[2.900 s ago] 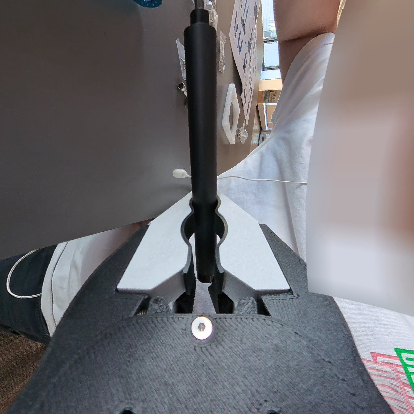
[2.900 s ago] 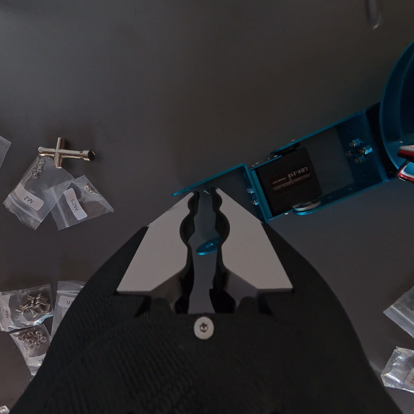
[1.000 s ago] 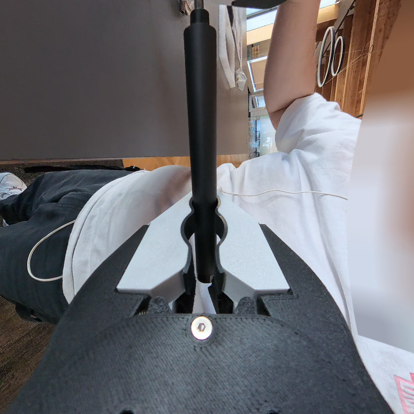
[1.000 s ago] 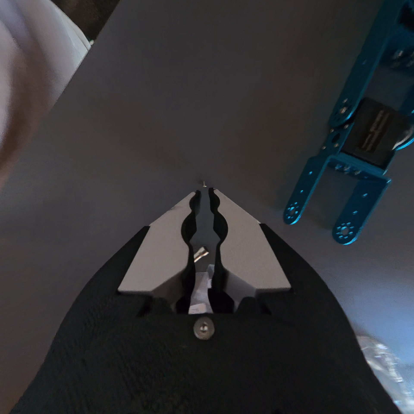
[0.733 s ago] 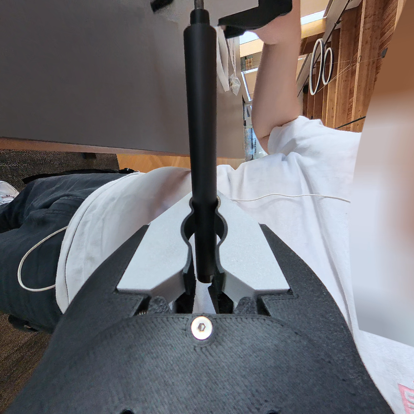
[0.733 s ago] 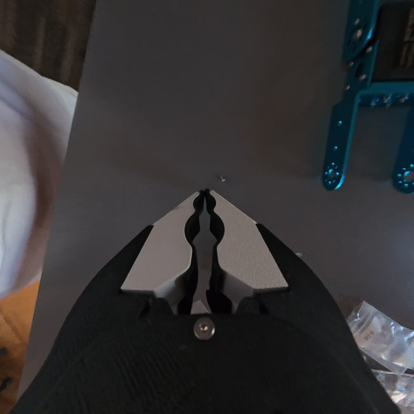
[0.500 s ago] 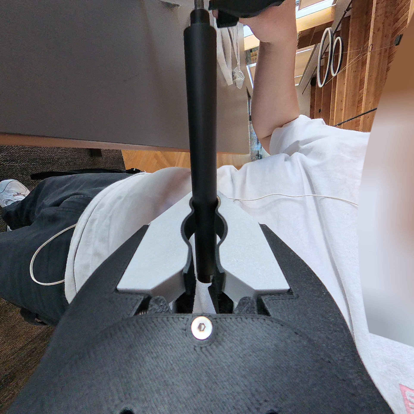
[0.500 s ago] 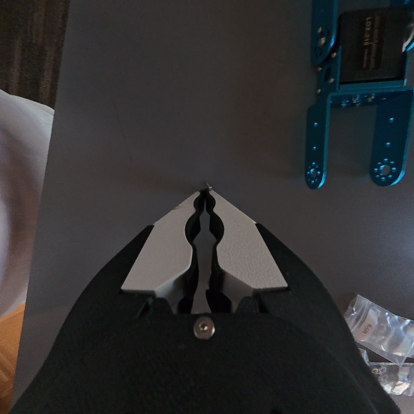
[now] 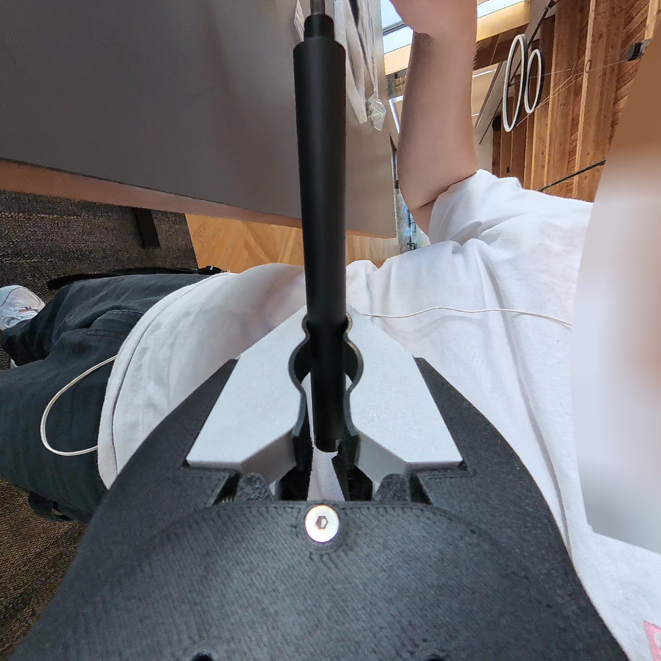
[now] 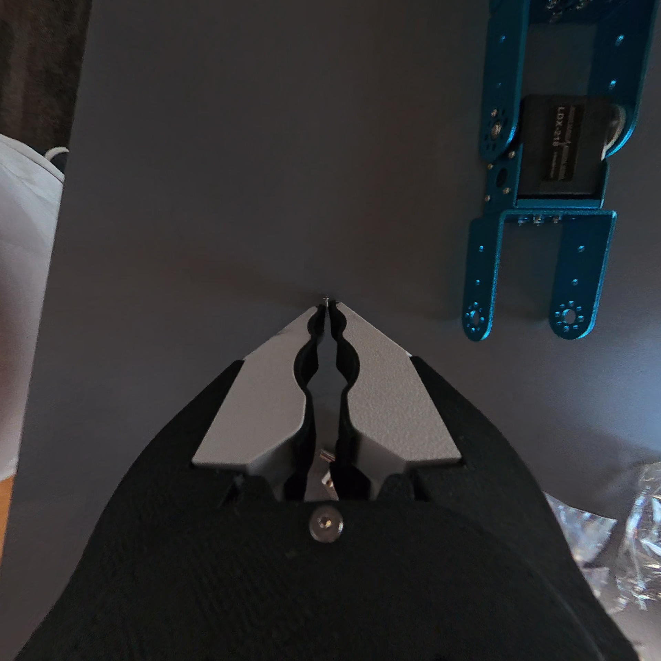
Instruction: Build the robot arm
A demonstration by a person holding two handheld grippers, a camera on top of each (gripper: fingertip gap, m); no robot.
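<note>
Clamping a smooth, round black screwdriver handle [image 9: 322, 200] between its pale grey, grainy fingers [image 9: 257, 404], the left tool [image 9: 324, 318] pointed it along its own axis toward the matte dark grey surface [image 9: 143, 89]. Beyond lay a person's white cotton shirt [image 9: 447, 286], dark trousers and bare forearm [image 9: 436, 107], against warm wooden wall slats. The right tool [image 10: 327, 304], with the same ribbed black body and scalloped fingers, was pinched almost closed on a tiny silvery screw [image 10: 325, 299] at its very tips, just above the surface. Far right lay a blue anodised metal bracket [image 10: 543, 214], perforated and U-shaped, cradling a black servo block [image 10: 558, 143]. Crinkled clear plastic bags [image 10: 615, 536] sat near right.
</note>
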